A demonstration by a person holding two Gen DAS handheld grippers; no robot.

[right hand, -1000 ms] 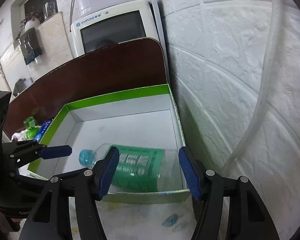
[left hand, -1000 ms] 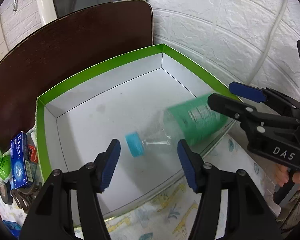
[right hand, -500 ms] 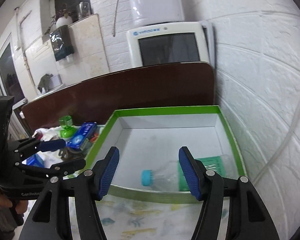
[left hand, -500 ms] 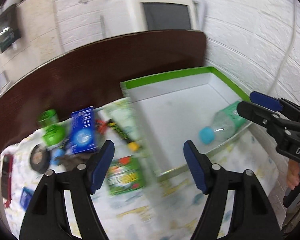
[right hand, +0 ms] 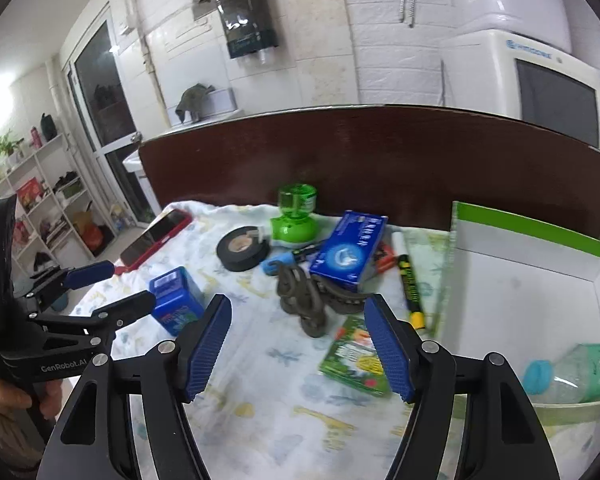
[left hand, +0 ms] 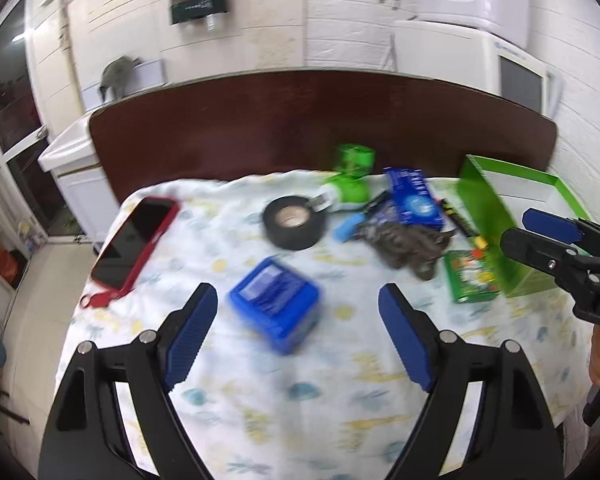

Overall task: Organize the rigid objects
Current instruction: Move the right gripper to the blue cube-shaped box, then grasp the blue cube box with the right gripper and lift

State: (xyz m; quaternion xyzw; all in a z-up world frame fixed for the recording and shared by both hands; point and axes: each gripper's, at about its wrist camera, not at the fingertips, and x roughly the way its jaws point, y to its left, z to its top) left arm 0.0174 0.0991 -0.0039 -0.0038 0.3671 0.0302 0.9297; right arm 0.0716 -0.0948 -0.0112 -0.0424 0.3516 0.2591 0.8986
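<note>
A green-rimmed white box (right hand: 532, 232) stands at the table's right end, with a clear green-labelled bottle (right hand: 580, 368) lying inside. Loose items lie on the patterned cloth. They include a blue tin (left hand: 276, 308), a black tape roll (left hand: 294, 222), a red phone (left hand: 134, 240), a blue carton (right hand: 350, 254), a green packet (right hand: 356, 356) and a dark metal piece (right hand: 304, 300). My left gripper (left hand: 298, 340) hovers just short of the blue tin, its jaws opening and touching nothing. My right gripper (right hand: 300, 344) hangs above the cloth near the green packet, jaws opening, nothing between them.
A green plastic device (right hand: 296, 216) and a yellow-black marker (right hand: 410, 288) lie near the dark wooden headboard (right hand: 380, 152). A white brick wall and a white appliance (right hand: 540, 80) stand behind. The cloth's left edge drops to the floor beside shelves.
Both grippers have swung left, away from the box and over the cluttered cloth. The bottle stays lying in the box. Both pairs of jaws stand wider than before.
</note>
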